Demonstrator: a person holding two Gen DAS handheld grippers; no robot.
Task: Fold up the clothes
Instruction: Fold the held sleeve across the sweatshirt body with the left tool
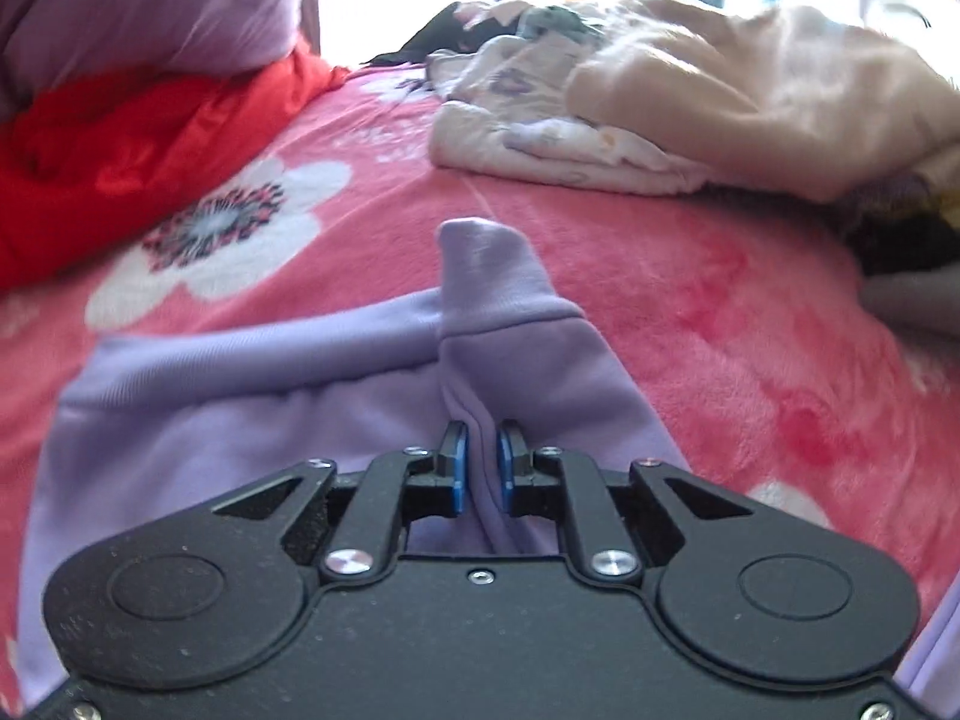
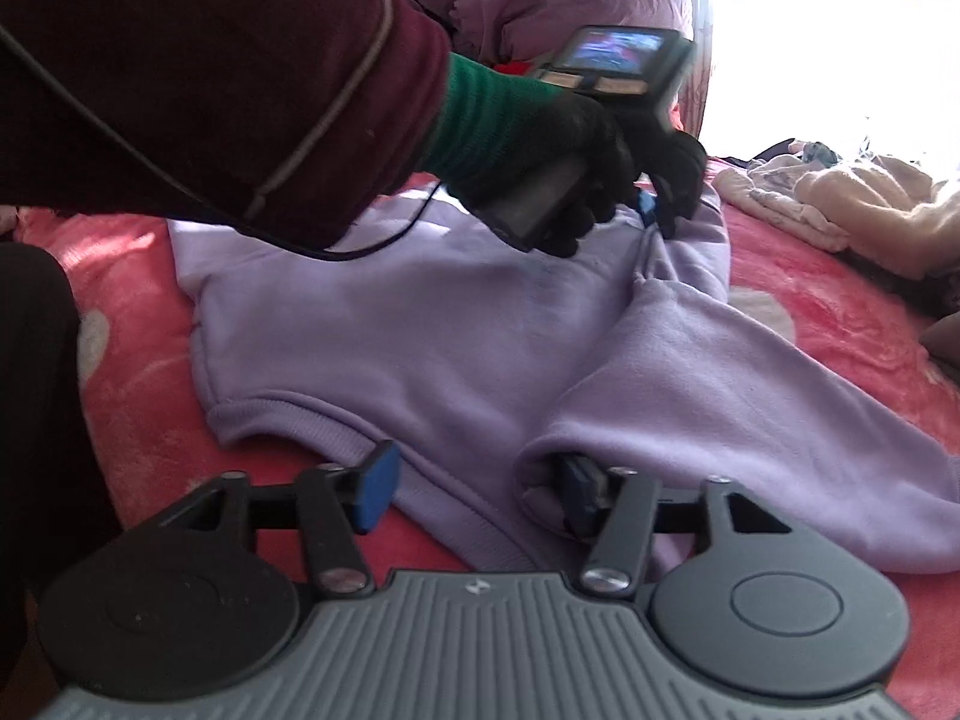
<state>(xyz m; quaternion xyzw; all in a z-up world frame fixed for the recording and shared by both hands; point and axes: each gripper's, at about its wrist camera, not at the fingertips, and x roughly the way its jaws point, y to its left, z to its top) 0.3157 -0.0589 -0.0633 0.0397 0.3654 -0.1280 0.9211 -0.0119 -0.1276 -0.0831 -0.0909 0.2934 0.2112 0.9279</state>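
Observation:
A lilac sweatshirt lies spread on a pink flowered blanket, one sleeve folded across its body. In the left wrist view my left gripper is shut on a pinched ridge of the lilac sweatshirt, and the cloth rises in a peak beyond the blue pads. From the right wrist view that left gripper sits at the garment's far edge, held by a black-gloved hand. My right gripper stands open at the near hem. Its right finger is tucked under the sleeve fold, and its left finger lies bare beside the ribbed hem.
A heap of beige and white clothes lies at the far right of the bed. Red cloth and a purple quilt fill the far left. A maroon sleeve reaches across above the sweatshirt. Bright window light behind.

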